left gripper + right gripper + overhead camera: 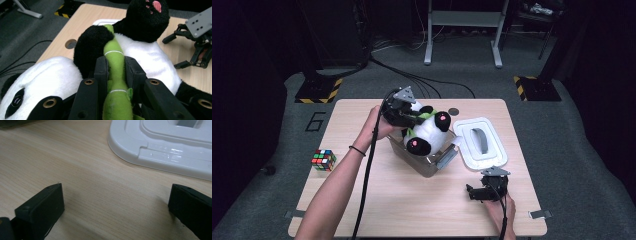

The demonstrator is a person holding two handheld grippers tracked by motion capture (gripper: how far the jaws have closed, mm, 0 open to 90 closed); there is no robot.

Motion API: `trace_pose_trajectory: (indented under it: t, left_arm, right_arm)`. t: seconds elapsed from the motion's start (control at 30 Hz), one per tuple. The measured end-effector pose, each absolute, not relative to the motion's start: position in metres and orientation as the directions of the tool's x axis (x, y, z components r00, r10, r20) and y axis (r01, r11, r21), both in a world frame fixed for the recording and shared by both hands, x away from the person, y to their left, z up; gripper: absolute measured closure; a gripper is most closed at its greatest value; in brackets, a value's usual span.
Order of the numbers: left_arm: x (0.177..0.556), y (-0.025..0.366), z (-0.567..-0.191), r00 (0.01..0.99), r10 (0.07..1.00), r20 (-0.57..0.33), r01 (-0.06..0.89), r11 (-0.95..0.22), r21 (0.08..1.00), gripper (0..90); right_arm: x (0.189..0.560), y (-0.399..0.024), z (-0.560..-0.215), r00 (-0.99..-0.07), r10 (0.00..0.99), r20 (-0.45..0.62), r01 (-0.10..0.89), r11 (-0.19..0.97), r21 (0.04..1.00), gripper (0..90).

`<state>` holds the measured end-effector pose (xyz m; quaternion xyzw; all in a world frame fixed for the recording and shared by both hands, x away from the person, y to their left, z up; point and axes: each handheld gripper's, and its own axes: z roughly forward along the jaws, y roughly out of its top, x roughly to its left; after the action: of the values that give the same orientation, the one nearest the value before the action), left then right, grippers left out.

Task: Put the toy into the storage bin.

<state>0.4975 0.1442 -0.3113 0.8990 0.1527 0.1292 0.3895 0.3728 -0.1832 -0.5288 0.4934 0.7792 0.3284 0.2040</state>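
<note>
A plush panda (pixel 428 131) hangs over the clear plastic box (pixel 432 162) at the middle of the table, its black feet with pink soles pointing right and down. My left gripper (pixel 409 117) is shut on the green bamboo stalk (pixel 115 57) sewn to the panda's chest (pixel 150 60); both pads (pixel 101 67) press on the stalk. The panda's white head (pixel 45 77) lies to the left of the jaws. Near the table's front right, my right gripper (pixel 473 192) rests low over the bare wood (pixel 105 192), open, with nothing between its jaws.
The box's white lid (pixel 480 143) with a grey handle lies on the table right of the box; its rim (pixel 160 152) is just beyond my right gripper. A Rubik's cube (pixel 323 160) sits near the left edge. A round hole (pixel 454 111) marks the tabletop's far side.
</note>
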Motion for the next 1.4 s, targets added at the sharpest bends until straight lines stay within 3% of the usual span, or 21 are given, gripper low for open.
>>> trace_pose_trajectory:
  t: [0.53, 0.57, 0.67, 0.73, 0.87, 1.0, 1.27, 1.4]
  left_arm:
    - [0.508, 0.12, -0.346, 0.918, 0.396, 0.028, 0.26, -0.653, 0.712, 72.2]
    - [0.509, 0.121, -0.346, 0.918, 0.397, 0.023, 0.262, -0.647, 0.716, 70.6]
    - [0.508, 0.127, -0.344, 0.903, 0.431, 0.008, 0.293, -0.628, 0.721, 48.1]
    - [0.505, 0.135, -0.339, 0.896, 0.443, -0.011, 0.301, -0.589, 0.75, 39.8]
    - [0.501, 0.151, -0.325, 0.848, 0.529, 0.027, 0.303, -0.527, 0.794, 20.7]
    - [0.517, 0.158, -0.33, 0.785, 0.62, 0.007, 0.39, -0.503, 0.771, 14.5]
    - [0.537, 0.159, -0.364, 0.751, 0.654, -0.089, 0.501, -0.477, 0.723, 14.9]
    - [0.536, 0.163, -0.364, 0.746, 0.652, -0.135, 0.509, -0.428, 0.747, 14.0]
  right_arm:
    - [0.373, -0.183, -0.529, -0.429, 0.904, 0.003, 0.633, 0.297, 0.715, 0.0]
    - [0.373, -0.183, -0.529, -0.429, 0.903, 0.003, 0.633, 0.298, 0.715, 0.0]
    - [0.373, -0.183, -0.529, -0.429, 0.903, 0.004, 0.634, 0.298, 0.714, 0.0]
    - [0.373, -0.183, -0.529, -0.429, 0.903, 0.004, 0.633, 0.298, 0.714, 0.0]
    - [0.373, -0.183, -0.529, -0.429, 0.903, 0.004, 0.633, 0.298, 0.715, 0.0]
    - [0.373, -0.183, -0.529, -0.428, 0.904, 0.0, 0.633, 0.3, 0.714, 0.0]
    - [0.373, -0.183, -0.529, -0.429, 0.903, 0.002, 0.632, 0.299, 0.715, 0.0]
    - [0.373, -0.183, -0.529, -0.43, 0.903, 0.002, 0.631, 0.3, 0.715, 0.0]
